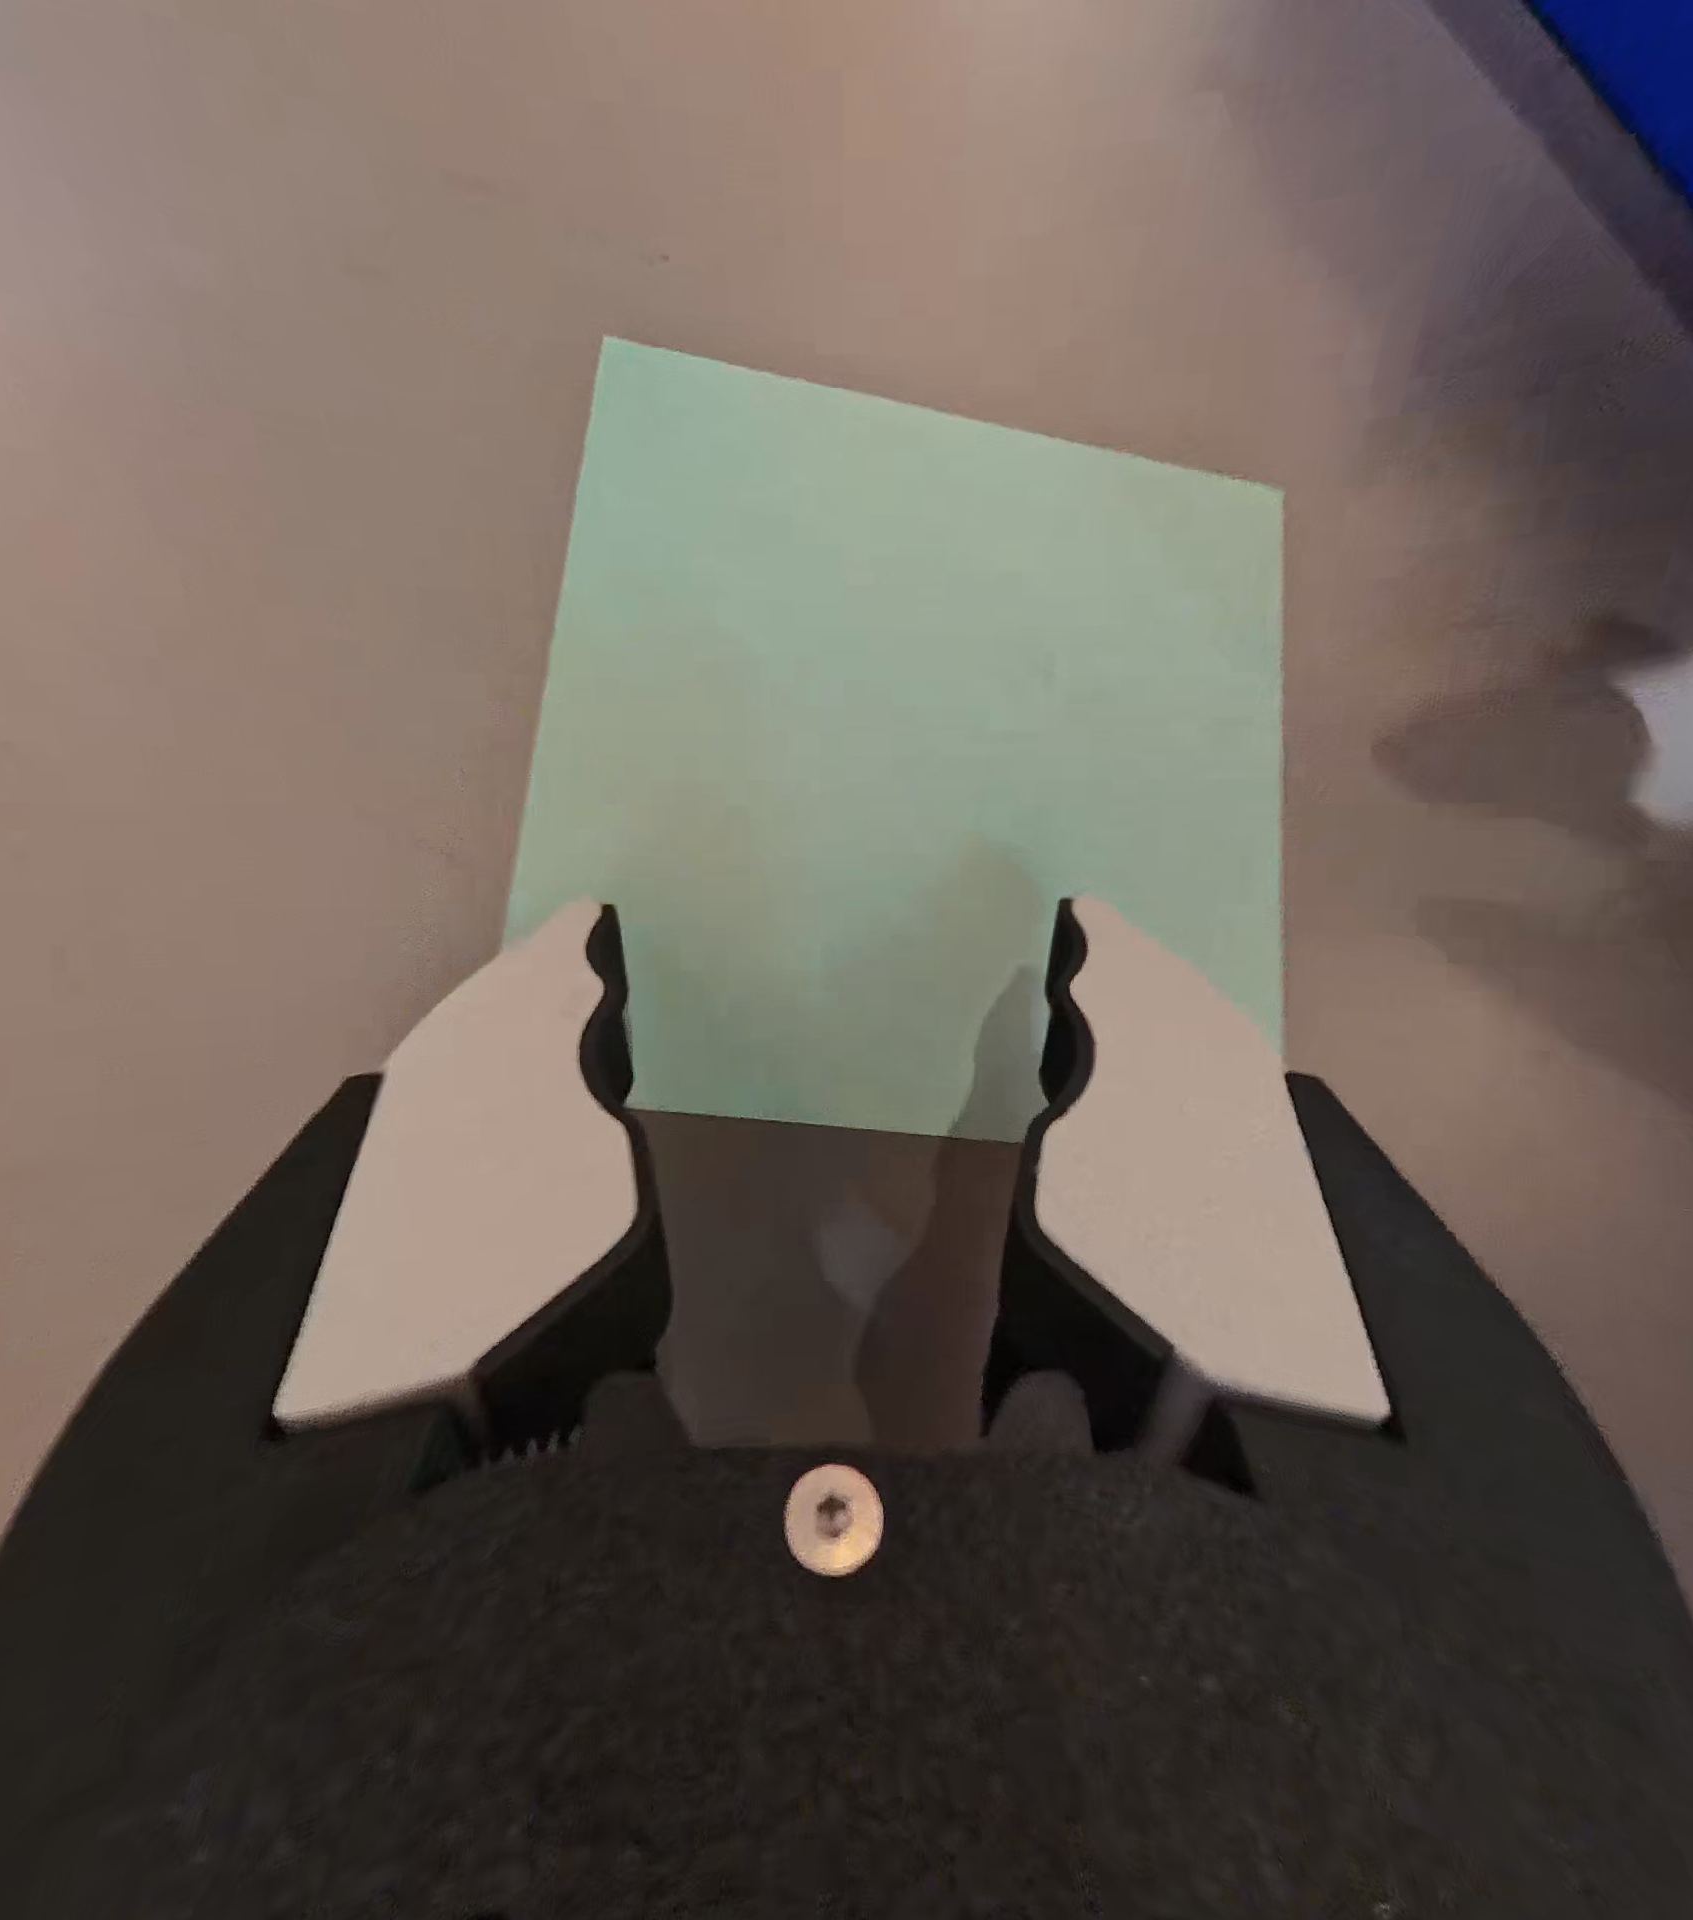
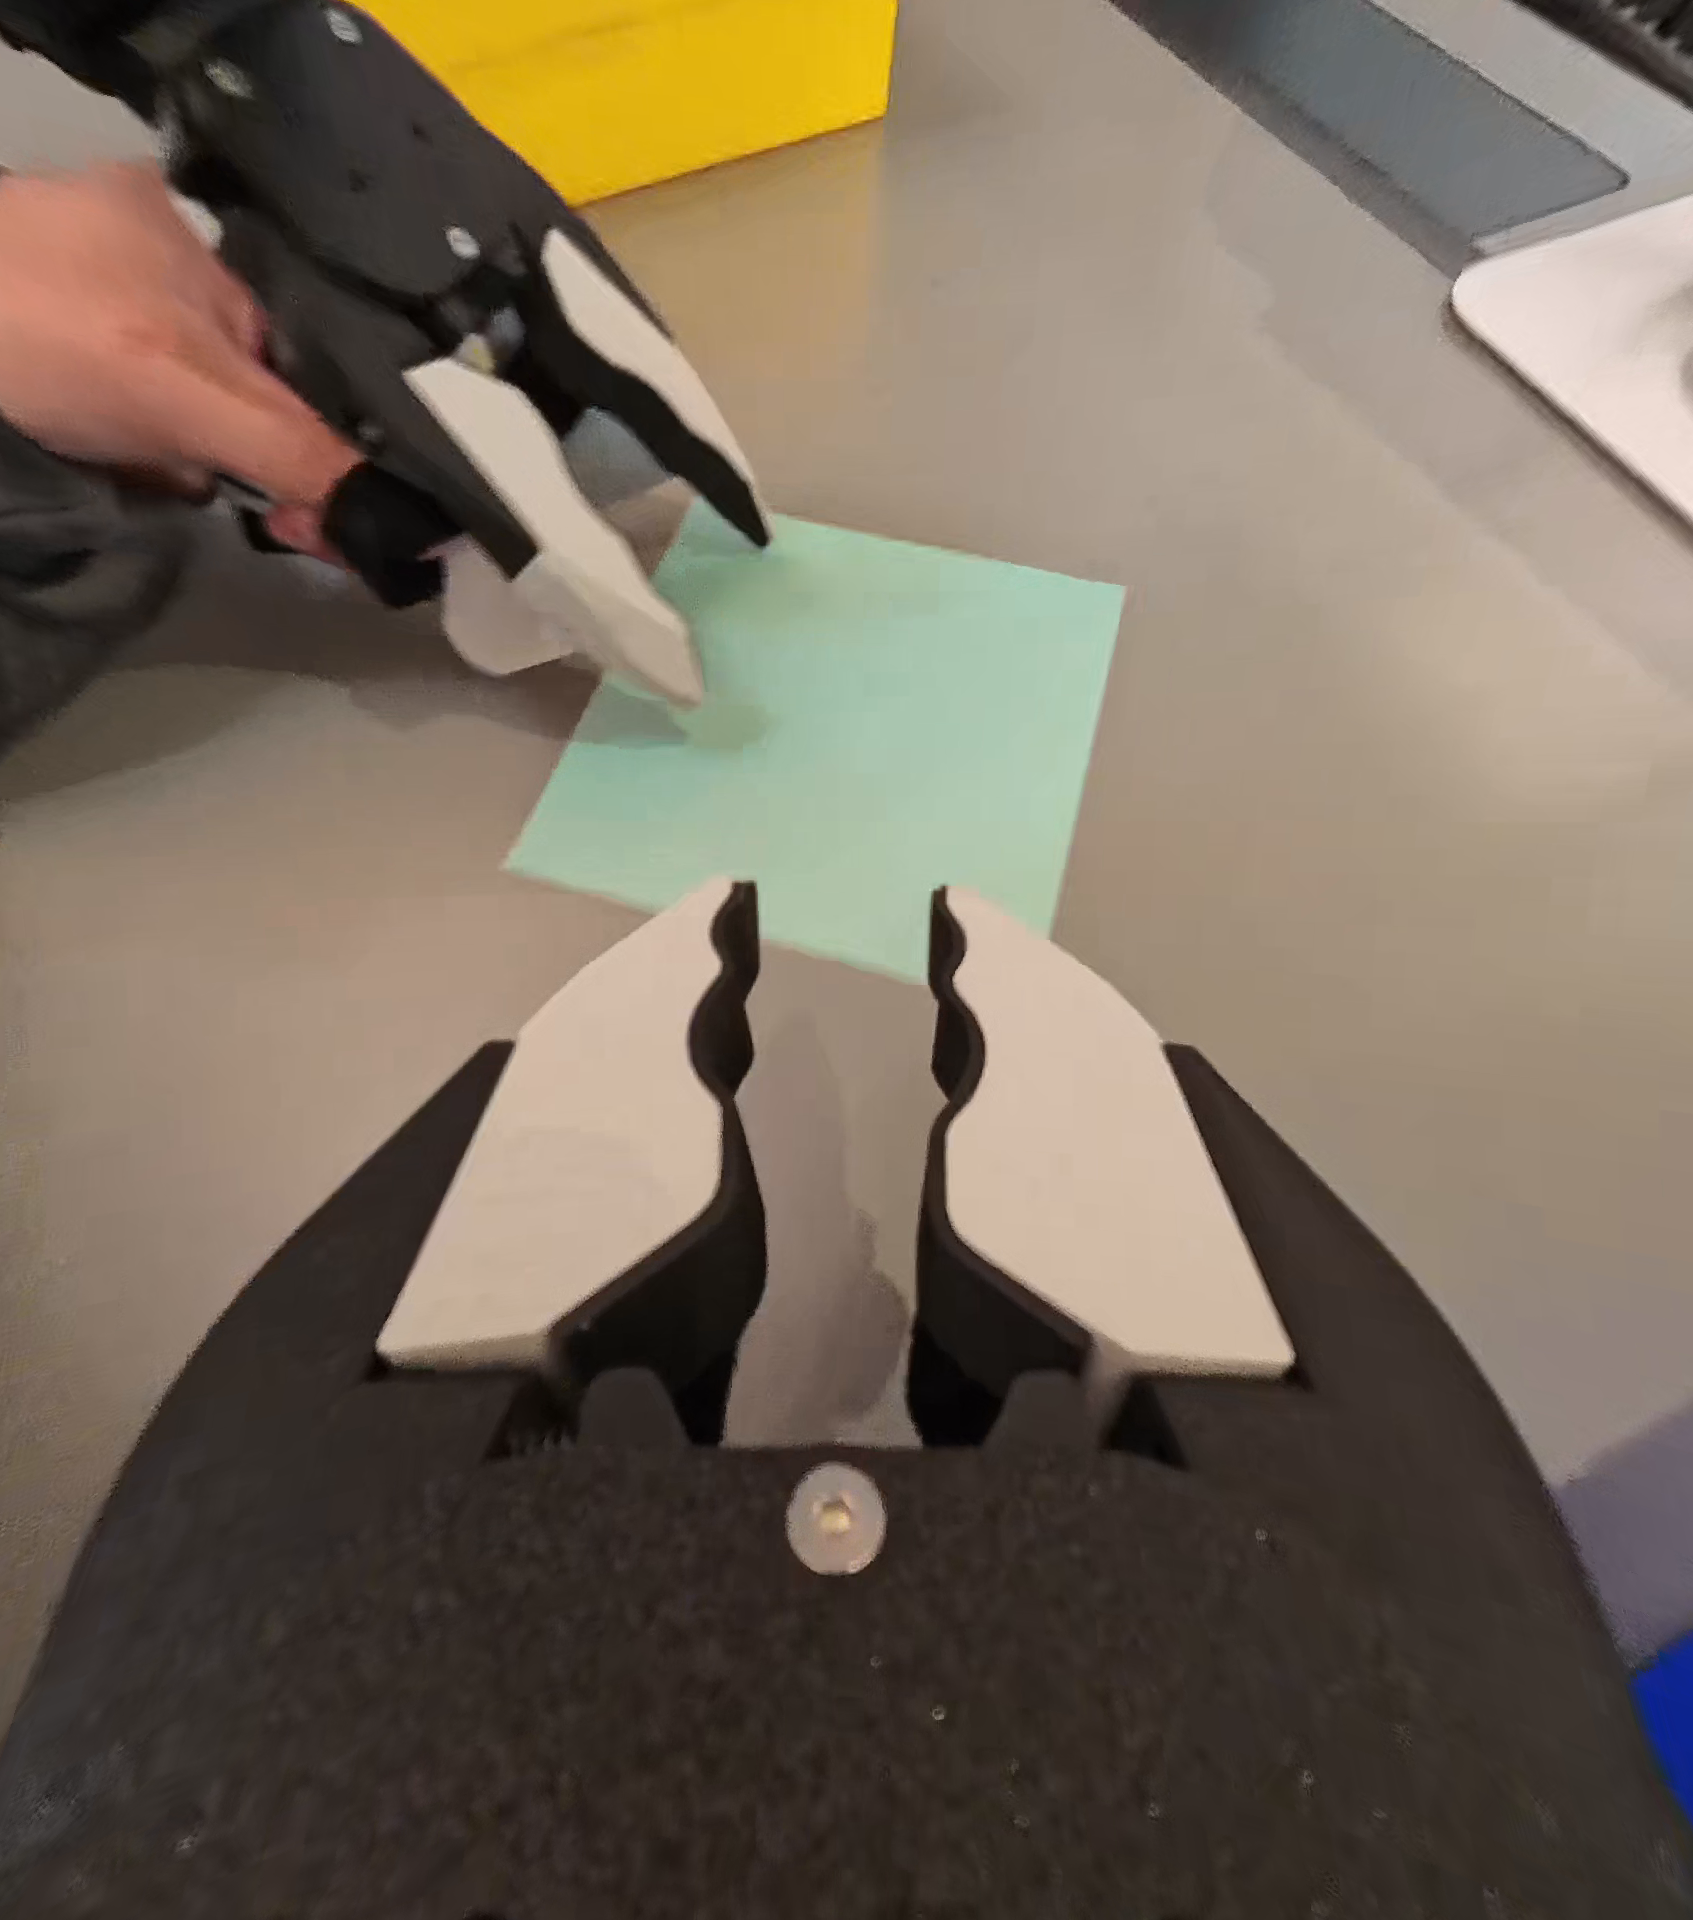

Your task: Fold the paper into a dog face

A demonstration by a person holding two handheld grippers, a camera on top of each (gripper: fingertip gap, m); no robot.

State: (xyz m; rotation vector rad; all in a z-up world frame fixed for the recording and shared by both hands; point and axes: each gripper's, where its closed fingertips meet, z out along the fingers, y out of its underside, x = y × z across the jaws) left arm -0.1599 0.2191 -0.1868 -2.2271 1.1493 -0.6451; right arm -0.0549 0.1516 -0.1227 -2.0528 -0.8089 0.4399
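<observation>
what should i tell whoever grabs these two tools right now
Left tool: open, holding nothing, fingertips at or just above the mint green paper square near one edge; contact cannot be confirmed.
Right tool: open, empty, poised at the adjacent edge of the paper.
Paper: lies flat and unfolded on the grey table, no crease visible.
Nearby: yellow box beyond the paper, white tray to the right.
Done: both tools brought to the sheet.
Left: every fold of the dog face; probably start by pinning with one tool and lifting a corner with the other.
</observation>
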